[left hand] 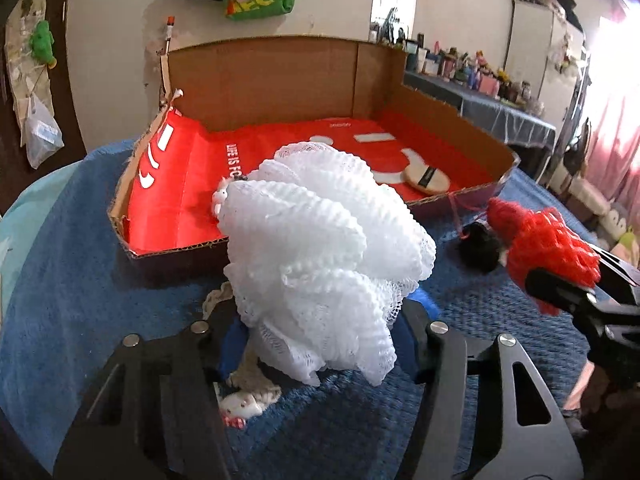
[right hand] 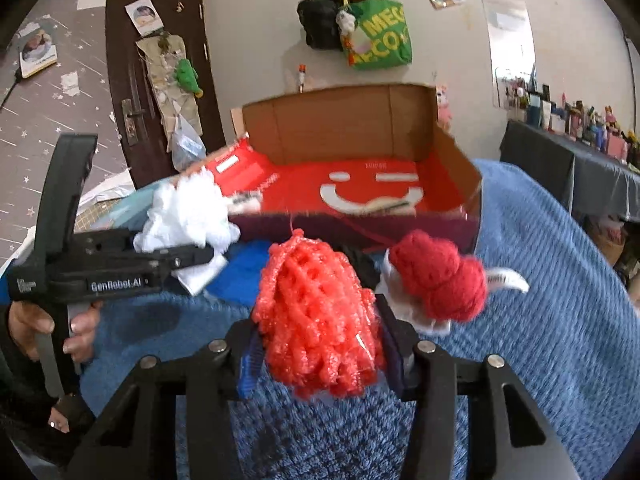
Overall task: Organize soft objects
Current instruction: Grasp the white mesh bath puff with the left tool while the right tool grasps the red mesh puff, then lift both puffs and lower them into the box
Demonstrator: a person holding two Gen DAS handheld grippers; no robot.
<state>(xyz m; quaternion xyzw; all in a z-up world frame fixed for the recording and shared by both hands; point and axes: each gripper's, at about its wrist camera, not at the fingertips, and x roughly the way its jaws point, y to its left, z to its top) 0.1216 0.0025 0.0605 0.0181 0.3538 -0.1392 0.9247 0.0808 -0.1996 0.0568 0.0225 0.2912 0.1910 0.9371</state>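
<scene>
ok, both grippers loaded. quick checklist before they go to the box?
1. Left gripper shut on white mesh sponge: ok.
2. Right gripper shut on red mesh sponge: ok.
3. Cardboard box open on top: ok.
4. Free room on the box floor beside the wooden brush: ok.
5. Red yarn ball apart from right gripper: ok.
6. Grip firm enough to lift: cannot tell.

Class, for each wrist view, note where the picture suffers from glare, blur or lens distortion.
Left wrist view: strong glare washes out the pink curtain at right; the white mesh pouf is sharp. Right wrist view: the cardboard box rim and red yarn ball are smeared by motion blur. Both views bend the walls at the edges, fisheye fashion.
</scene>
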